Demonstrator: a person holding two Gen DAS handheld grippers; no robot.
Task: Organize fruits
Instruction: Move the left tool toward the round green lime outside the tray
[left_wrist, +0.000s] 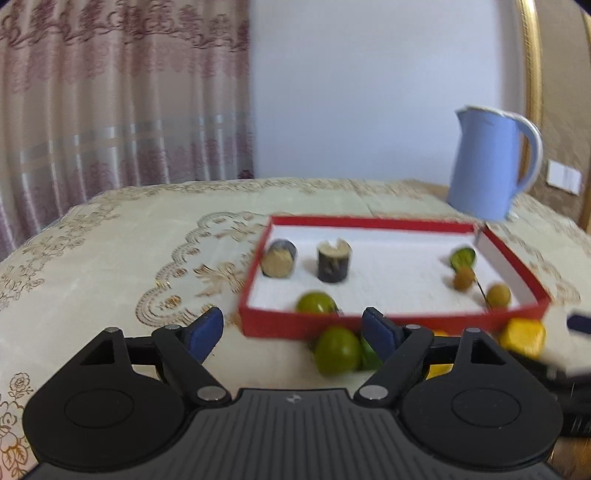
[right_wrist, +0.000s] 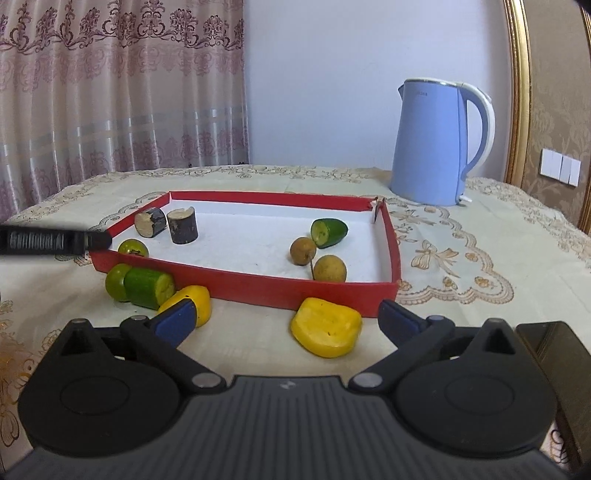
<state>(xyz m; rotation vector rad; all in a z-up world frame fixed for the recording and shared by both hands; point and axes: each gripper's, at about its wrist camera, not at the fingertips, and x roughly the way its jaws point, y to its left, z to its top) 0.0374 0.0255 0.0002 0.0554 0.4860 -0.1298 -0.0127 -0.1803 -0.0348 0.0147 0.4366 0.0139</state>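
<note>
A red tray (right_wrist: 258, 288) with a white floor holds two dark sugarcane pieces (right_wrist: 183, 225), a cucumber piece (right_wrist: 328, 232), two brown longans (right_wrist: 329, 268) and a green round fruit (right_wrist: 133, 249). In front of it on the cloth lie a green round fruit (right_wrist: 115, 281), a cucumber piece (right_wrist: 149, 288) and two yellow pieces (right_wrist: 327, 326). My right gripper (right_wrist: 286, 317) is open, with the right yellow piece between its fingers. My left gripper (left_wrist: 293, 330) is open, just before the tray's near wall (left_wrist: 280, 326), with the green fruit (left_wrist: 338, 350) between its fingers. The left gripper shows at the left of the right wrist view (right_wrist: 55, 242).
A blue kettle (right_wrist: 436, 144) stands behind the tray at the right. A dark phone (right_wrist: 554, 354) lies at the table's right near edge. A curtain (right_wrist: 110, 92) and wall are behind the table. The embroidered cloth (right_wrist: 461, 258) covers the table.
</note>
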